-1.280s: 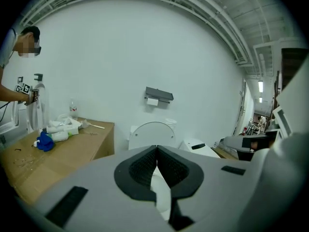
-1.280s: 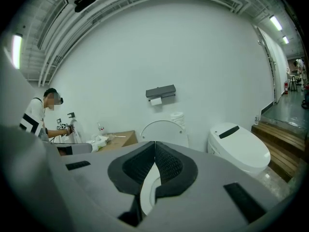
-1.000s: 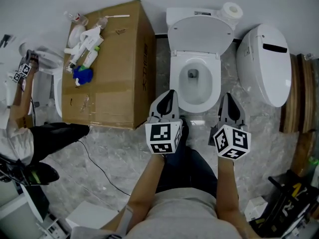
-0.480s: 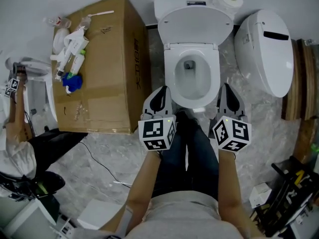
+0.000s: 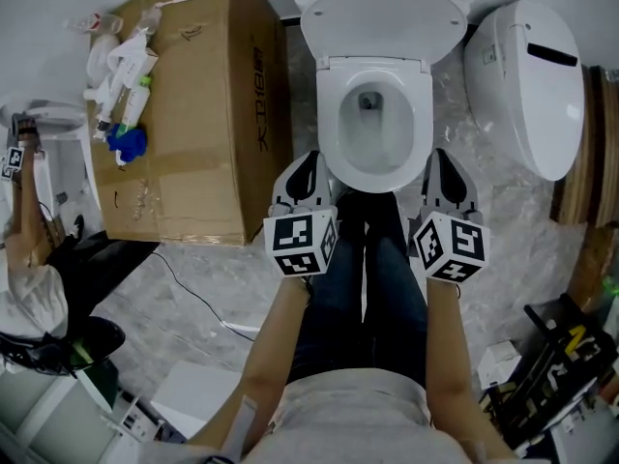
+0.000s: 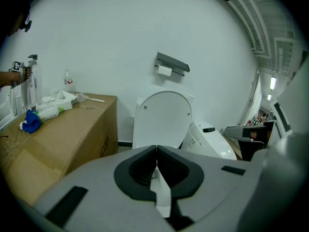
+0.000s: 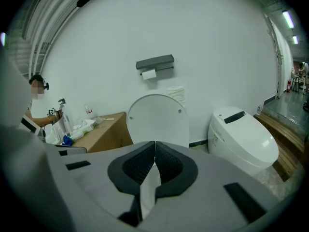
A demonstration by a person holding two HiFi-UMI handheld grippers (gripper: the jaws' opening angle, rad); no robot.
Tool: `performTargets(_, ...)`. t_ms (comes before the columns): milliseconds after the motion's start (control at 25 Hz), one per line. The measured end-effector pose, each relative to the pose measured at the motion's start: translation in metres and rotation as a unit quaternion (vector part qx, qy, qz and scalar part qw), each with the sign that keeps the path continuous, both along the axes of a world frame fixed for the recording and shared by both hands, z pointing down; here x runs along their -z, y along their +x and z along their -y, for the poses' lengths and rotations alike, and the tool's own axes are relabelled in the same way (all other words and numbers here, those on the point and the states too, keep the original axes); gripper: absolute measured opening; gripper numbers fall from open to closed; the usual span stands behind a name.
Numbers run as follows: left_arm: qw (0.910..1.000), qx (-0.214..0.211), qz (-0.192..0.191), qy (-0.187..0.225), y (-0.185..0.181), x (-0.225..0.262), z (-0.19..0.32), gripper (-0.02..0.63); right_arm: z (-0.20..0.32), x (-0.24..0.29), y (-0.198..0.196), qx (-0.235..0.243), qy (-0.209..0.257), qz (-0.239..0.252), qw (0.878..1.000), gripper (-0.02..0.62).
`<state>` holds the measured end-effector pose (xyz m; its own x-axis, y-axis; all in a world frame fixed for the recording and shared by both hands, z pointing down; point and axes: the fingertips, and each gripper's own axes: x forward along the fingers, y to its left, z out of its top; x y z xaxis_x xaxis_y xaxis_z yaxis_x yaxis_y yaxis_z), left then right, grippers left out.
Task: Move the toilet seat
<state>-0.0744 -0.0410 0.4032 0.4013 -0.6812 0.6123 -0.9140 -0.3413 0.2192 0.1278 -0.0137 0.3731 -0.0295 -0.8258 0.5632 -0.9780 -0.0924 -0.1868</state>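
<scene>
My fingers (image 6: 142,170), shut and empty on left gripper (image 5: 311,160) and right gripper (image 5: 440,159), have dropped to flank the toilet seat (image 5: 334,131) at its front edge; contact looks next.

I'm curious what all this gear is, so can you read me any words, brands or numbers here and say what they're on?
No text reads clearly.
Side of the cardboard box: dark print, too blurred to read.
Labels of the bottles and tubes on it: too small.
Cubes on the left gripper and right gripper: square patterns, not words.
</scene>
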Motion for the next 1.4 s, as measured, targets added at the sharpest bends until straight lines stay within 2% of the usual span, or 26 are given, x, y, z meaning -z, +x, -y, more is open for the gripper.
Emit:
performTargets(240,0.9980,0.031,0.008,-0.054,-0.003,-0.047,0.001,0.015,0.002,-0.049,0.014,0.004,-0.046,0.000,0.999,0.017)
performTargets(480,0.9910,0.065,-0.017,-0.116,-0.006,-0.092,-0.001,0.017,-0.005,-0.095,0.034,0.001,-0.090,-0.001,0.996,0.017)
performTargets(640,0.9891,0.064,-0.010,-0.133,-0.008,-0.116,-0.005,0.018,-0.008,-0.123,0.039,0.009,-0.111,0.020,0.994,0.017)
performTargets(800,0.9871,0.058,0.003,-0.149,-0.009,-0.144,-0.004,0.018,-0.005,-0.152,0.036,0.038,-0.129,0.040,0.990,0.020)
performTargets(880,0.9853,0.059,0.009,-0.160,-0.011,-0.157,-0.006,0.027,-0.008,-0.168,0.032,0.055,-0.145,0.047,0.987,0.046)
performTargets(1000,0.9825,0.058,0.010,-0.177,-0.010,-0.175,-0.011,0.083,-0.016,-0.189,0.033,0.065,-0.166,0.052,0.983,0.063)
performTargets(1400,0.9792,0.034,0.021,-0.199,-0.003,-0.220,-0.021,0.115,-0.029,-0.235,0.042,0.063,-0.199,0.067,0.976,0.151)
